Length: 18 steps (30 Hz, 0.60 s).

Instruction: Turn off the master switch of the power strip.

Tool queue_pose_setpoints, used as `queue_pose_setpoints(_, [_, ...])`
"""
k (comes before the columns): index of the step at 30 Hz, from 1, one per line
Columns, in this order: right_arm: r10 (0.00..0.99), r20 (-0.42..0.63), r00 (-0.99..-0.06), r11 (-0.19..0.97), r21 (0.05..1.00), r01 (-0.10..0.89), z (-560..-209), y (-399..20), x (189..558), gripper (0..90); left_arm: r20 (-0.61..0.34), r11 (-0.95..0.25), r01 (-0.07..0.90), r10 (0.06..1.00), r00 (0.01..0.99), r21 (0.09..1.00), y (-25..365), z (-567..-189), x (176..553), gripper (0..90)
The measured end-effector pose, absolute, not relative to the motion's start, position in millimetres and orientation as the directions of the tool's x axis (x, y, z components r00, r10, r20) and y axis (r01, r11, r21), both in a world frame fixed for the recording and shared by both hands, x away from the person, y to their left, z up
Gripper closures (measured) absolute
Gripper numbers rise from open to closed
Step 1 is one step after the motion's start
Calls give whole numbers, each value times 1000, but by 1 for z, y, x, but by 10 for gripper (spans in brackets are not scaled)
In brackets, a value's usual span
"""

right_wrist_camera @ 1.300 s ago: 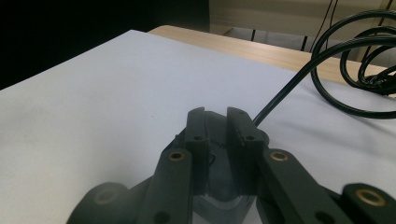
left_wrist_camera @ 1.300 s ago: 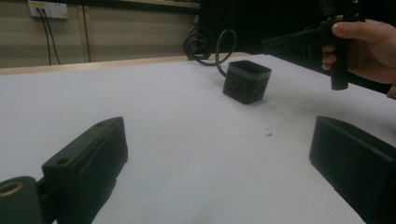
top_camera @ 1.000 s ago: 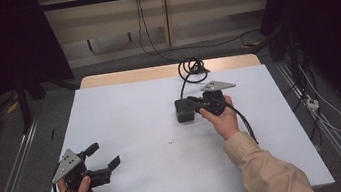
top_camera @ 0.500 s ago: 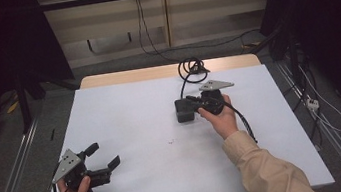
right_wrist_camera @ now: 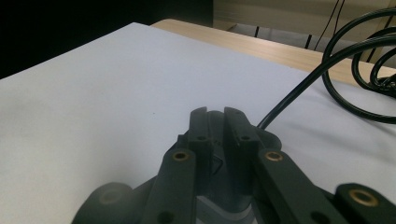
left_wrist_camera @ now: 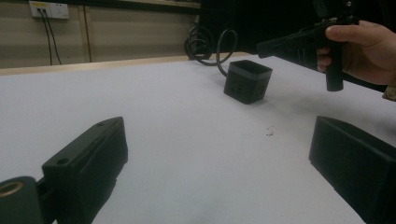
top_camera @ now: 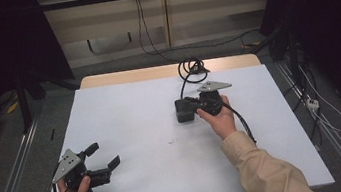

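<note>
Black box [top_camera: 184,111] on white table [top_camera: 130,111], far-right of centre, cable [top_camera: 190,68] coiled behind. Open top of box [left_wrist_camera: 247,80] visible from left gripper view, hidden from above. Right gripper [top_camera: 195,104] level, jaws nearly closed above box; whether gripping it, cannot tell. Left gripper [top_camera: 102,157] low at near-left edge, jaws spread wide, empty.

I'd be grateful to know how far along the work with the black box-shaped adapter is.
Done: nothing visibly finished; the black box-shaped adapter stands on the white table, its black cable coiled at the far edge. In hand: the right gripper is beside the adapter, fingers shut with nothing between them. Left: probably gripping and moving the adapter; the left gripper waits open at the near corner.
</note>
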State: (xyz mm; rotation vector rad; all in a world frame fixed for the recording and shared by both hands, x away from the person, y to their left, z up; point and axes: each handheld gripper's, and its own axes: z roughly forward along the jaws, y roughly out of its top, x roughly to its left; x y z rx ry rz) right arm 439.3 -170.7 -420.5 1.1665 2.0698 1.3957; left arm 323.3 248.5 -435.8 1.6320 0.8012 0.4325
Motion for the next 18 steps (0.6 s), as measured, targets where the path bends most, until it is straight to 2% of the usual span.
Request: queue_pose_setpoints(18, [798,138,-587,173,880,443,-427,-167,441,879,-154,-49,263,705,692,963,249,-436,323,42])
